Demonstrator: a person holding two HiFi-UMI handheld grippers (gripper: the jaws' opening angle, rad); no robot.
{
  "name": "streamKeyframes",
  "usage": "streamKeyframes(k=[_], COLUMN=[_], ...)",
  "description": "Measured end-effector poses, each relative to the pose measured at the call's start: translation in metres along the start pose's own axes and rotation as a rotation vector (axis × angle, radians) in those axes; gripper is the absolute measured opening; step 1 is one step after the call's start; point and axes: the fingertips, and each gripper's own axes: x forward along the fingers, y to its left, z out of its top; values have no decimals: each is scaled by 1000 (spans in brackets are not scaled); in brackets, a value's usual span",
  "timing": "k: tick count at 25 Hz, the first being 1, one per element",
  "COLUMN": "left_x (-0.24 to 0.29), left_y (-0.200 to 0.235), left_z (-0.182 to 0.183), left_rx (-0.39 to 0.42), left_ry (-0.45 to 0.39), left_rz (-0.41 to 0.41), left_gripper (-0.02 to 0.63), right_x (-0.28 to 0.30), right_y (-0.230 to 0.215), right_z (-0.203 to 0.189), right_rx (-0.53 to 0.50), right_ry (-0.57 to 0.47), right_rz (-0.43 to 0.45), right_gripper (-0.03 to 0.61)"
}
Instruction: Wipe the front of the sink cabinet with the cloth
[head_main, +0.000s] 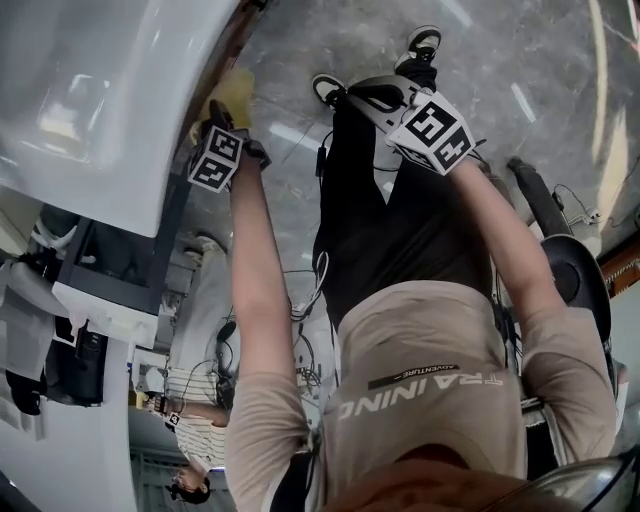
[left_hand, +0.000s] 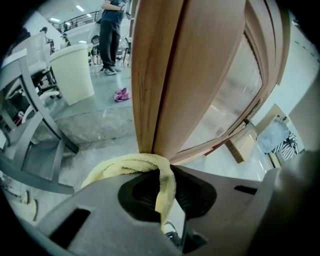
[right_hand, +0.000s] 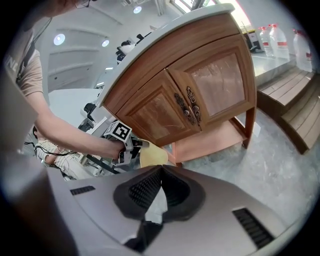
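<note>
At the left, the left tool (head_main: 226, 118) is closed tight on the yellow cloth (left_hand: 127, 164), and one strip of the cloth hangs down between its jaws. The cloth touches the wooden corner post of the sink cabinet (left_hand: 165, 75), at its lower part, just left of a door with a frosted panel (left_hand: 225, 100). More to the right, the right tool (right_hand: 161, 170) has its jaws together, with nothing between them. It is held above the grey floor (right_hand: 270, 150), well apart from the cabinet.
</note>
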Motion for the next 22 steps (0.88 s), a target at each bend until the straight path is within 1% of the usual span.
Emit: streamKeyframes(k=[2,5,8,12,14,16,17,19,22], left_x=[1,3,8,18,23,29,31,36,44], left_y=[-2,-12,-32,-66,-87,-107,-114,-127,-147], left_z=[1,1,6,20,29,36,38,40,46], left_rx=[-18,-17,-2,10,54,113,130,141,146], left_ry=[-1,4,-2,-31,-42,-37,-34,-38,-54], left_rz=[8,14,4,-21,-43,-54,-56,-58,-64], left_gripper=[48,48,48,46,46,46,46,46,46], right_x=[-5,-16,-26,-39,-44,-51,-54,-60,-70], right_y=[-4,-13,-29,-54,-65,-75,-80,-91,-111], right_z=[-4,-6,-1,3,2,1,2,2,5], right_rx=[3,7,14,9,-5,10,24,44,40], right_ry=[5,5,-9,-22,-13,-12,-15,-19,-16], right_rz=[3,8,5,-8,-11,-4,0,7,10], right_gripper=[12,12,12,12,12,12,12,12,12])
